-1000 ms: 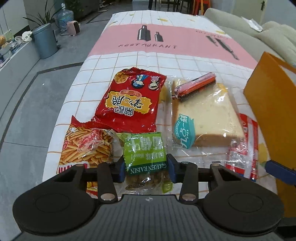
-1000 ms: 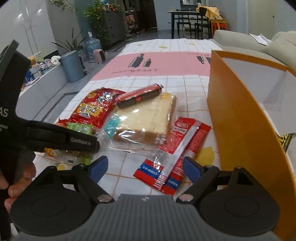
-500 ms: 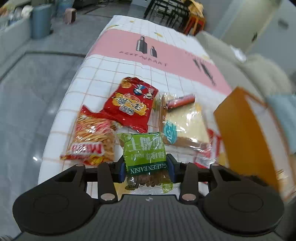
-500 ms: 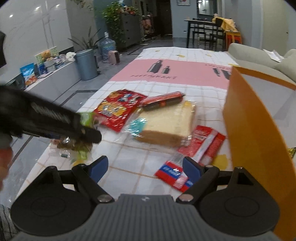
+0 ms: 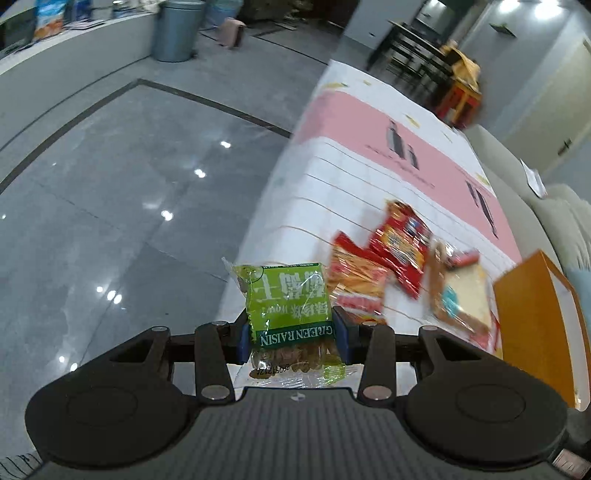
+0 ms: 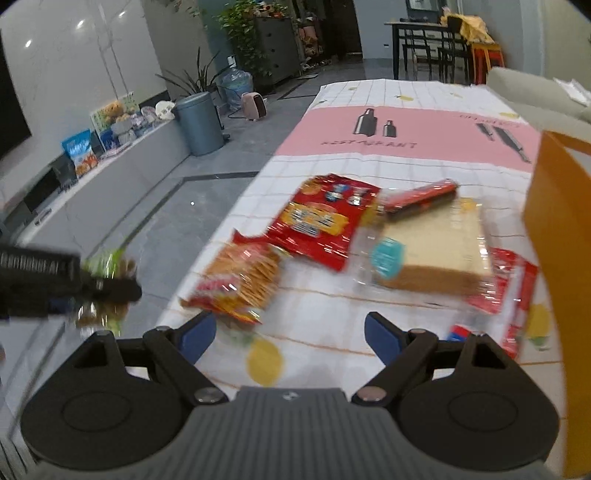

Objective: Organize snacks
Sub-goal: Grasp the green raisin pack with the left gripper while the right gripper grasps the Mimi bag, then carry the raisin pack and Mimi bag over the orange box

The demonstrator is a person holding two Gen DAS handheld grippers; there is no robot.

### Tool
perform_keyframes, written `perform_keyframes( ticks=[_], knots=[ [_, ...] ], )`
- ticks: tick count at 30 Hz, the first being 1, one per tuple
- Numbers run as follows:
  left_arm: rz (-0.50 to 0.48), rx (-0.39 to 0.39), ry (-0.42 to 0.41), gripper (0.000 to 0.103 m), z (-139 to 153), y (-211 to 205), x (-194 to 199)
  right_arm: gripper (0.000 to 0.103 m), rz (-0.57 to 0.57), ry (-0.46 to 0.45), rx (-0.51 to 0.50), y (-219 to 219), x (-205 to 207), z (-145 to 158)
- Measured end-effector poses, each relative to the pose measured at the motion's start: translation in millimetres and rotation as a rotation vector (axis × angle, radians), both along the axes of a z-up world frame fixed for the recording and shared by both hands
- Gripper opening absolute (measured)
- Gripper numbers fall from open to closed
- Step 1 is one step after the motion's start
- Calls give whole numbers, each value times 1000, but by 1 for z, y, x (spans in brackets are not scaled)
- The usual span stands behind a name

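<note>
Green raisin packet held off the desk

The green raisin packet is clamped between the left tongs – lifted past the desk edge, above the floor; the right tongs are spread wide and grip nothing – over the cloth, near the cracker bag.

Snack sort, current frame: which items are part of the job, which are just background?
Job items: green raisin pack in left tongs; stick-snack bag; red chip bag; sausage; wrapped bread; red-blue packet; orange box; right tongs, open.

Background: trash bin; water jug; plants; sofa.
</note>
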State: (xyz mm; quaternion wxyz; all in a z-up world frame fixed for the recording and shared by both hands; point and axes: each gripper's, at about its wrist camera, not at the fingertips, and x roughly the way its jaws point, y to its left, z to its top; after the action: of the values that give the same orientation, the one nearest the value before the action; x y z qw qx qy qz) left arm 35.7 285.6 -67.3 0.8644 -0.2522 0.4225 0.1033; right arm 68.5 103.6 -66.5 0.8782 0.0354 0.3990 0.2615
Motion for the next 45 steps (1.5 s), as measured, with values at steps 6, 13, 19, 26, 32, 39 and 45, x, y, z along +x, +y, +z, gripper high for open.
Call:
perform_keyframes(
  ticks=[6, 13, 19, 26, 32, 39, 45],
  knots=[
    [50, -2, 20, 48, -4, 27, -5, 86, -44, 62, 66, 38, 22, -3],
    [93, -46, 4, 48, -8, 46, 1, 86, -146, 108, -45, 94, 50, -24],
    [94, -35, 27, 48, -11, 49, 12, 78, -164, 30, -236, 120, 50, -38],
    [60, 43, 12, 48, 6, 34, 21, 48, -123, -22, -227, 105, 39, -33],
    [48, 68, -29, 48, 29, 5, 23, 47, -89, -31, -160, 80, 22, -12],
    [26, 107, -128, 48, 70, -53, 25, 47, -49, -104, 105, 14, -7, 41],
    [-19, 181, -214, 48, 106, -116, 25, 47, -162, -254, 97, -60, -19, 102]
  ],
)
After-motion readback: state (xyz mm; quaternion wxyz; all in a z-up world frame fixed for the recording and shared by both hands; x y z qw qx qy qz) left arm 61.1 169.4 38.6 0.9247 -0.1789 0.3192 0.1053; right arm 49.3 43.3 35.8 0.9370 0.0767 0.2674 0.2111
